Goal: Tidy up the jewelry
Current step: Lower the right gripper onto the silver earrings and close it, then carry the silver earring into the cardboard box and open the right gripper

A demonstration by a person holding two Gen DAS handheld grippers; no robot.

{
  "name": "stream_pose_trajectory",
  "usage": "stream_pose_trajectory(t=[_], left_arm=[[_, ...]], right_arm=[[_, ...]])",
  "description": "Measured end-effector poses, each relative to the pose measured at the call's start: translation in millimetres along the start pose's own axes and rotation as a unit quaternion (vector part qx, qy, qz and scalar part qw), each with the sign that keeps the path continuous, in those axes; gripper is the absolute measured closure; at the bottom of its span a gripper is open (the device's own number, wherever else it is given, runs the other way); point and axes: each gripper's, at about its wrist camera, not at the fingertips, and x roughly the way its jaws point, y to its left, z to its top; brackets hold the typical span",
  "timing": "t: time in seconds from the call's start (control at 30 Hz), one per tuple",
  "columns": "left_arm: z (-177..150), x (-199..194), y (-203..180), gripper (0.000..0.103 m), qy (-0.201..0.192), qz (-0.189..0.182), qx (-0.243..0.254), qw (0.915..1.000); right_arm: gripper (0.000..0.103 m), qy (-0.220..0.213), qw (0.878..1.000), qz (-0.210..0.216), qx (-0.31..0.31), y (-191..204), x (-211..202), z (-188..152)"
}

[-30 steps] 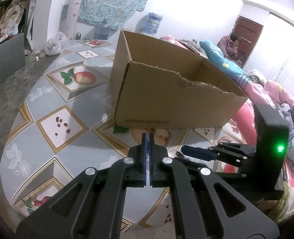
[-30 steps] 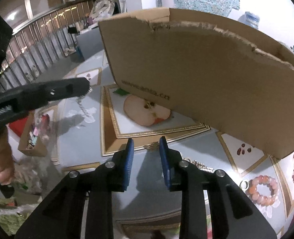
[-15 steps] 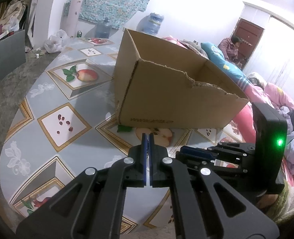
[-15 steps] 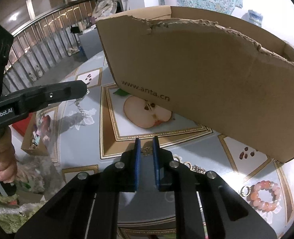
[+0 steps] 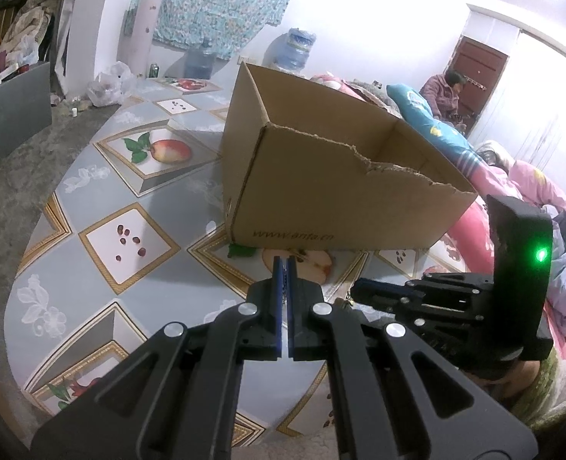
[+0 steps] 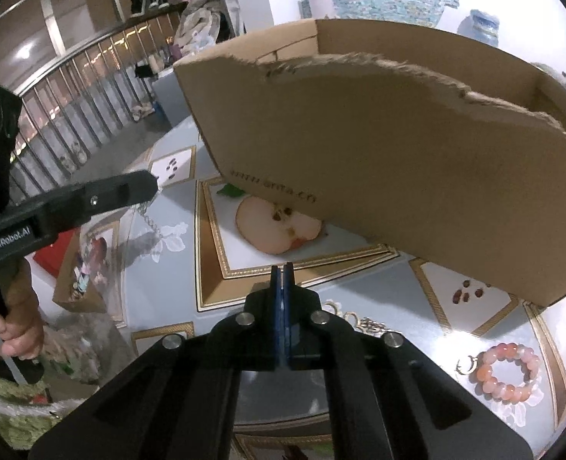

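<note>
Presently we list: left gripper (image 6: pixel 150 188), jaws clamped on a thin chain (image 6: pixel 150 222) dangling over the table (image 5: pixel 102 287); right gripper (image 6: pixel 282 268), jaws fully closed, contents untellable; cardboard box (image 6: pixel 397 161) beyond; bead bracelet (image 6: pixel 507 372) near right, small ring (image 6: pixel 465 365) beside it.

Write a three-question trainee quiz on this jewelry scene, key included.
1. True or false: the cardboard box has a lid closed over its top.
2. The pink bead bracelet lies: A) inside the box; B) on the table; C) on the floor.
3. Fill in: a thin ___ dangles from the shut left gripper.
Key: 1 false, its top is open; 2 B; 3 chain.
</note>
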Motion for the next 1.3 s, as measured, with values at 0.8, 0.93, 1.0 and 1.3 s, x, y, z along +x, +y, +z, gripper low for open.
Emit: stream_pose_trajectory(t=[0.8, 0.93, 1.0, 1.3], left_arm=[[-1, 1, -7, 0.102, 0.002, -0.001, 0.002, 1.0000], [0, 1, -6, 0.102, 0.001, -0.001, 0.002, 1.0000], [0, 1, -7, 0.102, 0.001, -0.001, 0.002, 1.0000], [-1, 0, -7, 0.102, -0.001, 0.003, 0.003, 1.0000]], right_arm=[[0.092, 0.018, 0.999, -0.007, -0.037, 5, 13, 1], [0.092, 0.017, 0.999, -0.002, -0.030, 2, 13, 0], [0.092, 0.017, 0.999, 0.001, -0.027, 1, 13, 1], [0.092, 0.006, 1.000, 0.031, 0.003, -13, 2, 6]])
